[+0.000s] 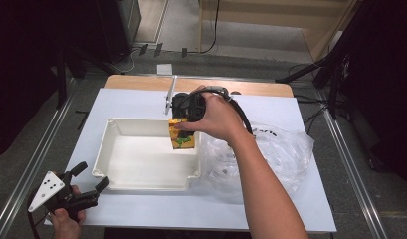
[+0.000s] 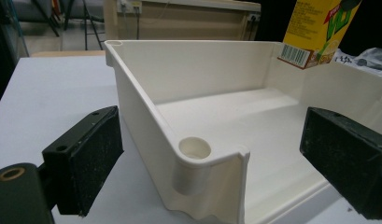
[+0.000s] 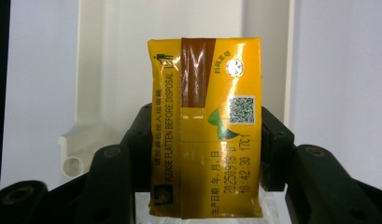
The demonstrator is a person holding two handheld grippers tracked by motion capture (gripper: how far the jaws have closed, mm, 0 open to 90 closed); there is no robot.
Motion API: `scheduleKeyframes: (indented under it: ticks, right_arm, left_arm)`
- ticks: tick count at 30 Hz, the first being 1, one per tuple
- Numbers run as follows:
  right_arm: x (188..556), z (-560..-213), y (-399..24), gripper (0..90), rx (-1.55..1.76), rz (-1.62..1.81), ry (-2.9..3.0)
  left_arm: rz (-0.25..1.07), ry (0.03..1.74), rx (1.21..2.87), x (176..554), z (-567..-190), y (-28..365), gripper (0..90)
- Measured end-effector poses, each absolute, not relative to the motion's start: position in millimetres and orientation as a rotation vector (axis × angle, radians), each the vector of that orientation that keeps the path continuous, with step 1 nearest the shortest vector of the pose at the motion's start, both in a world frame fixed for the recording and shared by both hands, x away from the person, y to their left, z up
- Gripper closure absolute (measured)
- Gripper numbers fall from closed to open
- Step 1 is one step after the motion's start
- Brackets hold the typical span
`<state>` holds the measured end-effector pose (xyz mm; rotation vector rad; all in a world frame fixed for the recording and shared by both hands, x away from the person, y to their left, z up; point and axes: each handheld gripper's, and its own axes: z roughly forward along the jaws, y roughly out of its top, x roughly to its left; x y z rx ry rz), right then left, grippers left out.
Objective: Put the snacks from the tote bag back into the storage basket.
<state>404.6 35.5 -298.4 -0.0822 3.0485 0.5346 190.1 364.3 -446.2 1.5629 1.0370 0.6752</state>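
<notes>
Hidden: in the high view the person's right hand (image 1: 218, 117) covers most of the right gripper (image 1: 183, 119), so its jaws are hard to make out there; the yellow carton (image 1: 181, 134) is partly under the fingers.
Cut off: the carton's lower end leaves the right gripper view at the bottom edge.
Right gripper: jaws closed on the carton's two sides, holding it.
Carton: held in the air above the far right corner of the white tray (image 1: 141, 179), beside a clear plastic bag (image 1: 285, 154).
Left gripper (image 1: 84, 186): jaws wide apart, holding nothing, at the tray's near left corner (image 2: 194, 148).
Table (image 1: 91, 124): white, bearing tray and bag.
</notes>
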Motion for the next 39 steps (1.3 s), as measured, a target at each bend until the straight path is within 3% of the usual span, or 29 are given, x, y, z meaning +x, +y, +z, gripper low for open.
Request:
scheduleKeyframes:
  ticks: [39]
  right_arm:
    - [404.9, -311.8, 23.9, 52.5, -0.057, 0.538, 3.046]
  left_arm:
    - [0.653, 1.034, 1.537, 190.2, -446.4, 368.2, 7.0]
